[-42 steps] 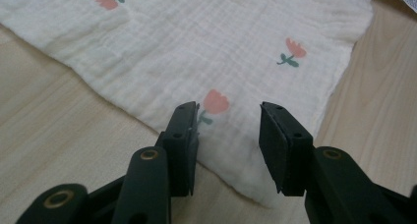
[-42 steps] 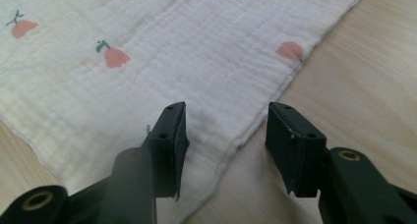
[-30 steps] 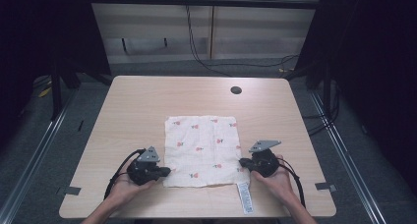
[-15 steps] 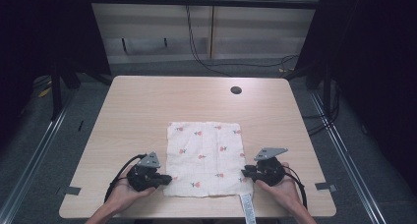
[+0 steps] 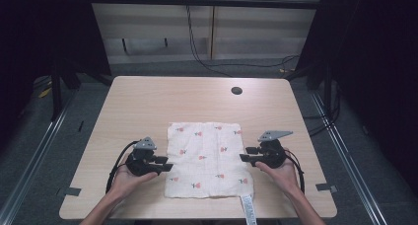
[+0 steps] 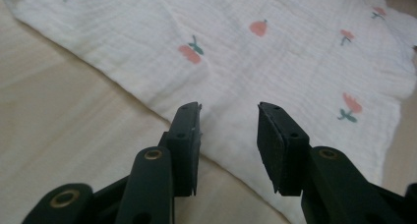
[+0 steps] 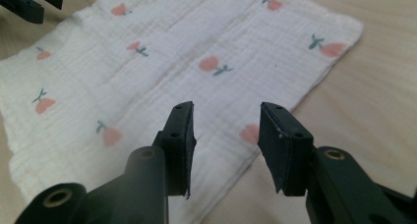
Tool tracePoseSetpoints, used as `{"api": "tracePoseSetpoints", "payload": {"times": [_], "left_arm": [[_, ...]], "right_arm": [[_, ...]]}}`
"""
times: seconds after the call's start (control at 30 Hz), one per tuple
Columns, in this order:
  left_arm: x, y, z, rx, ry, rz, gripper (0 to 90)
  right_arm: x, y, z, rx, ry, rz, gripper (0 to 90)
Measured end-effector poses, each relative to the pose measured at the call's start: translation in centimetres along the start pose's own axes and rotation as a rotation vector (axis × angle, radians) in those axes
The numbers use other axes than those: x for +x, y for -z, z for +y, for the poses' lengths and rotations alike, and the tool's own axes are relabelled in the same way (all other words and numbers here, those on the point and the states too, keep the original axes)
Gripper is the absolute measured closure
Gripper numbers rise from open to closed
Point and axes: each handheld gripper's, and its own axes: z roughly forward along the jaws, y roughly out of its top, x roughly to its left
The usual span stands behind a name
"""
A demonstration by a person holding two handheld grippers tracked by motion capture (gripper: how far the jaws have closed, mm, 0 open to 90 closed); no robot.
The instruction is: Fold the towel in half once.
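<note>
1. My left gripper (image 6: 228, 121) has its jaws spread apart and holds nothing; it sits at the left edge of the cloth (image 6: 275, 52).
2. My right gripper (image 7: 225, 123) is equally spread and empty, at the cloth's right edge.
3. From the high view I see the one cloth (image 5: 207, 156) lying flat near the table's (image 5: 148, 101) front edge, between both grippers.
4. That view alone shows a white tag (image 5: 248, 209) at the cloth's front, cut off by the frame.
5. I count one dark hole (image 5: 236, 91) in the tabletop.
</note>
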Motion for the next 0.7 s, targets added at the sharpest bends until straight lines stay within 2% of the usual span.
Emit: {"api": "tracePoseSetpoints", "payload": {"times": [0.07, 0.13, 0.17, 0.23, 0.3, 0.33, 0.4, 0.47, 0.6, 0.67, 0.7], "left_arm": [[0.3, 0.0, 0.4, -0.014, 0.014, -0.002, 61.4], [0.2, -0.3, 1.0, -0.005, -0.009, 0.002, 63.2], [0.3, -0.5, 1.2, -0.021, -0.016, 0.001, 64.8], [0.7, -1.1, 1.8, -0.017, -0.015, -0.005, 68.9], [1.0, -1.8, 2.2, 0.009, 0.000, 0.010, 71.5], [1.3, -2.5, 2.3, 0.030, 0.012, 0.014, 71.3], [1.3, -2.9, 2.1, 0.029, 0.022, 0.024, 71.5], [1.3, -3.4, 1.9, 0.062, -0.002, 0.015, 71.0], [1.2, -3.8, 1.9, 0.053, 0.002, 0.031, 68.9], [1.3, -3.9, 1.9, 0.048, 0.008, 0.024, 68.8], [1.4, -3.9, 2.0, 0.043, 0.010, 0.034, 68.8]], "right_arm": [[-0.6, -0.2, 0.6, -0.011, -0.006, -0.003, 60.0], [-1.3, -0.4, 1.0, -0.010, -0.010, -0.009, 60.7], [-1.6, -0.6, 1.3, -0.013, -0.013, -0.011, 61.9], [-2.3, -1.1, 1.9, -0.009, -0.006, -0.027, 64.7], [-2.9, -1.6, 2.5, -0.021, 0.005, -0.046, 68.7], [-3.5, -2.2, 3.1, -0.011, 0.005, -0.051, 73.9], [-3.7, -2.5, 3.3, -0.019, -0.005, -0.051, 74.9], [-4.0, -3.3, 3.4, -0.019, -0.016, -0.048, 75.1], [-4.8, -5.0, 3.7, -0.001, -0.036, -0.069, 70.6], [-5.3, -5.5, 4.3, 0.007, -0.039, -0.081, 69.2], [-5.5, -5.7, 4.7, 0.018, -0.035, -0.097, 67.7]]}}
